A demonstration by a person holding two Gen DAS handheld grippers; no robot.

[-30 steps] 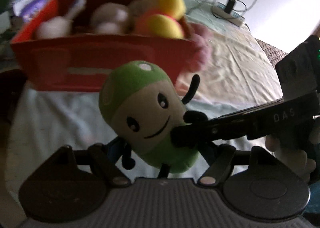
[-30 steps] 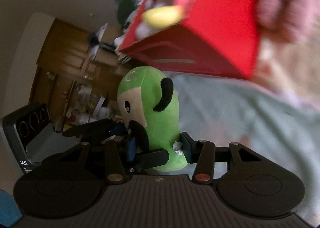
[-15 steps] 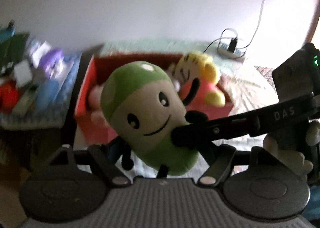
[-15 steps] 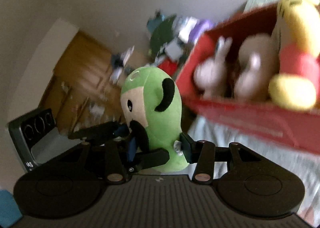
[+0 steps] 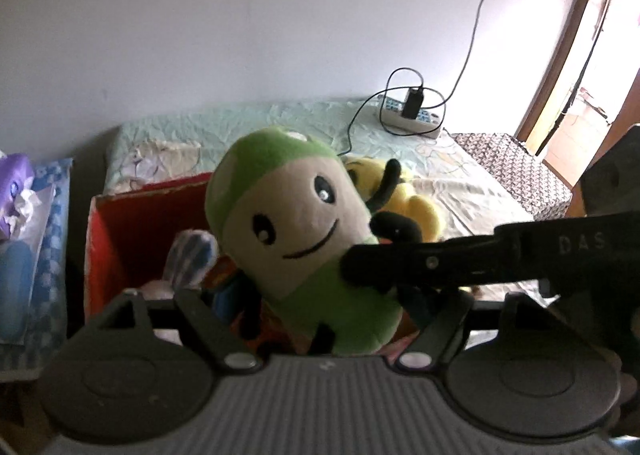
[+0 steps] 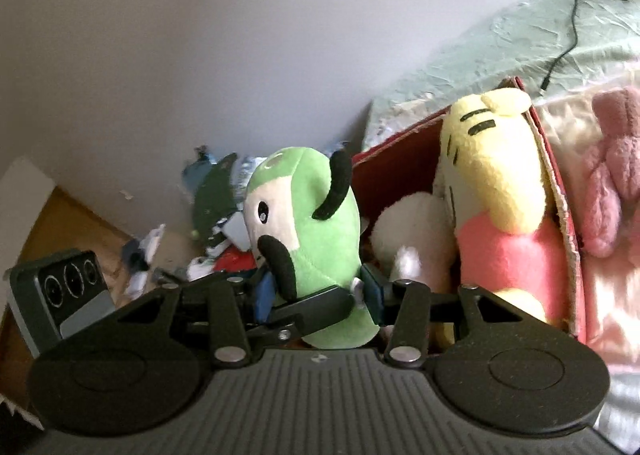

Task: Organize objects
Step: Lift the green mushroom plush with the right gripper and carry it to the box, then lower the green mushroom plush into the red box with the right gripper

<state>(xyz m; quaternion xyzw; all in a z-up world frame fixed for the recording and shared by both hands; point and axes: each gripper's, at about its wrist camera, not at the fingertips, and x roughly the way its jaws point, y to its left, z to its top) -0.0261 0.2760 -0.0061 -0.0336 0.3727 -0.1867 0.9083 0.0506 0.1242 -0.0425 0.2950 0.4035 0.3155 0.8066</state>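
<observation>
Between both hand-held gripper [image 6: 318,301] fingers, green plush [image 6: 310,239], above red box [image 5: 132,223]

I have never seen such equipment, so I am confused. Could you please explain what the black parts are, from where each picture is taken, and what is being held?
No robot is here: a person holds one hand tool with two-finger tongs in each hand. Each tool carries a camera looking forward along its fingers, so the black shapes at the bottom are the tool itself. One picture comes from the left tongs, the other from the right tongs. Both are closed on the same green and beige smiling plush toy, held above a red cardboard box. The box stands on a bed with a pale green sheet and already contains a yellow and pink plush animal.
</observation>
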